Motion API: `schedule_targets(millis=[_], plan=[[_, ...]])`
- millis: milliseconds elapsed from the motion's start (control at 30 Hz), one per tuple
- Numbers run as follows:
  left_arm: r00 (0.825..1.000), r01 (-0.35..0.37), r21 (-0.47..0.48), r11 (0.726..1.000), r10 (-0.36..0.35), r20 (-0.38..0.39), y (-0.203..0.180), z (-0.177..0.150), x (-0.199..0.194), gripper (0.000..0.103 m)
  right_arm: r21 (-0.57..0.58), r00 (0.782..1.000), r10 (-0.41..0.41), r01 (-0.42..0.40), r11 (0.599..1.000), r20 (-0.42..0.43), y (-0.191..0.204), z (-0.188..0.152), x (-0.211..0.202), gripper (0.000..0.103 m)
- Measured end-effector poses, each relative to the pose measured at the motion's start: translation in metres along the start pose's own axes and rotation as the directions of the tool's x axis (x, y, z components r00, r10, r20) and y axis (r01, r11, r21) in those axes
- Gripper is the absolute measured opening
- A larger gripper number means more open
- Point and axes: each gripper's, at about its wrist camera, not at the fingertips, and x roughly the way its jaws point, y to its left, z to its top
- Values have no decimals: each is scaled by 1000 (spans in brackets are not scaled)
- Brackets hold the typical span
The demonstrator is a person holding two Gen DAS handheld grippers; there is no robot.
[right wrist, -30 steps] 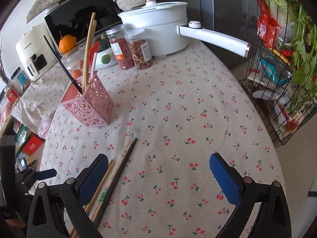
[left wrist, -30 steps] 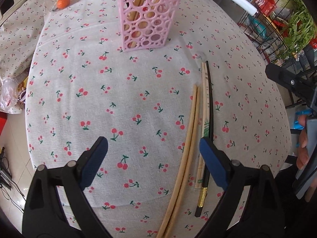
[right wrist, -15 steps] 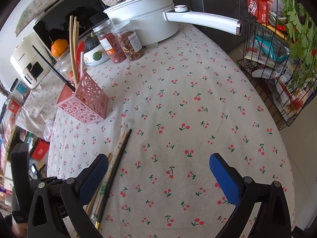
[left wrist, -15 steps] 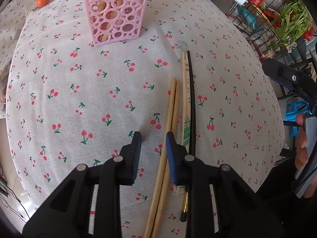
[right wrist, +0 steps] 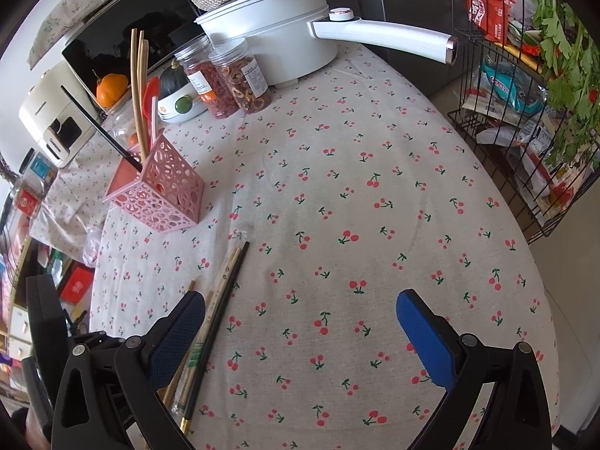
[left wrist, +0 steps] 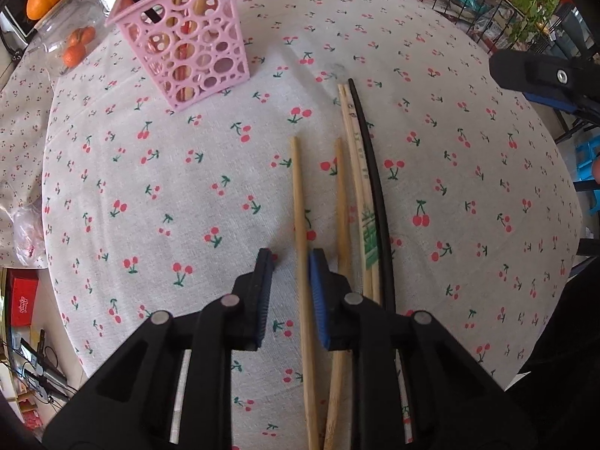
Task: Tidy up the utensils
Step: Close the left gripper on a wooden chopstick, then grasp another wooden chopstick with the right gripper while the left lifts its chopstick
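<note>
Left wrist view | left hand-held gripper (left wrist: 290,258) jaws just closing around one pale wooden chopstick (left wrist: 300,202), contact unclear | right hand-held gripper (right wrist: 300,318) wide, empty | four chopsticks remain on bench (left wrist: 187,195); pink perforated plastic holder (left wrist: 187,48) part-filled.

Both black tools (left wrist: 288,262) (right wrist: 300,315) carry blue pads and silver screws.

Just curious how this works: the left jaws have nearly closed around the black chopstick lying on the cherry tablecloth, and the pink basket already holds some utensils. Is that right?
Not quite. In the left wrist view the left gripper jaws have just been closing around a plain wooden chopstick, not the black chopstick, which lies further right. The rest stands: it lies on the cherry tablecloth, and the pink basket already holds utensils.
</note>
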Motion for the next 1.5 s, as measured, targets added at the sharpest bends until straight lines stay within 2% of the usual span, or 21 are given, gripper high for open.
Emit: schedule_targets(millis=[67, 100, 233, 333, 467, 567, 633, 667, 700, 733, 900, 967, 1000, 1067, 1133, 1200, 1400, 1500], plan=[[1000, 24, -27, 999, -24, 1, 5, 3, 1, 19, -13, 1000, 3, -3, 1000, -8, 4, -1, 2, 103], [1000, 26, -47, 999, -26, 4, 10, 3, 2, 8, -21, 1000, 4, -5, 1000, -12, 7, -2, 4, 103], [996, 79, -133, 988, -73, 47, 38, -2, -7, 7, -55, 999, 30, -31, 998, -33, 20, -6, 10, 103], [990, 116, -176, 978, -101, 94, 56, -8, -22, 7, -80, 994, 92, -96, 992, -63, 33, -9, 15, 102], [985, 126, -215, 968, -97, 143, 72, -19, -39, 7, -114, 978, 172, -186, 976, -119, 56, -15, 25, 101], [982, 131, -242, 961, -93, 162, 84, -27, -45, 7, -119, 958, 218, -243, 963, -186, 72, -19, 37, 79], [981, 134, -254, 958, -92, 170, 88, -31, -47, 7, -117, 945, 235, -267, 957, -229, 81, -23, 47, 59], [981, 135, -258, 957, -92, 174, 94, -35, -49, 7, -119, 940, 237, -272, 955, -244, 84, -24, 51, 55], [980, 136, -260, 956, -91, 176, 95, -37, -50, 7, -123, 937, 237, -275, 954, -258, 88, -26, 55, 46], [980, 136, -262, 955, -91, 178, 96, -37, -51, 7, -128, 935, 233, -275, 953, -268, 92, -27, 58, 39], [978, 144, -269, 952, -94, 188, 105, -42, -55, 7, -152, 932, 204, -258, 954, -298, 106, -33, 71, 30], [977, 147, -271, 951, -96, 191, 107, -44, -57, 7, -196, 947, 133, -196, 961, -292, 112, -35, 73, 29], [977, 148, -272, 951, -97, 192, 109, -45, -57, 7, -233, 957, 90, -157, 960, -277, 117, -37, 73, 25], [976, 148, -273, 951, -97, 192, 110, -45, -58, 7, -319, 970, -24, -56, 946, -241, 128, -39, 72, 24], [978, 140, -274, 951, -89, 191, 111, -45, -58, 7, -393, 966, -126, 28, 919, -226, 139, -47, 79, 24], [978, 136, -282, 950, -84, 190, 113, -46, -58, 7, -433, 970, -166, 74, 899, -179, 149, -51, 79, 26], [977, 132, -295, 946, -75, 199, 118, -50, -59, 7, -435, 984, -118, 47, 899, -136, 163, -51, 85, 11], [972, 138, -307, 942, -69, 225, 121, -53, -65, 7, -362, 989, -17, -39, 931, -150, 155, -44, 86, 9]])
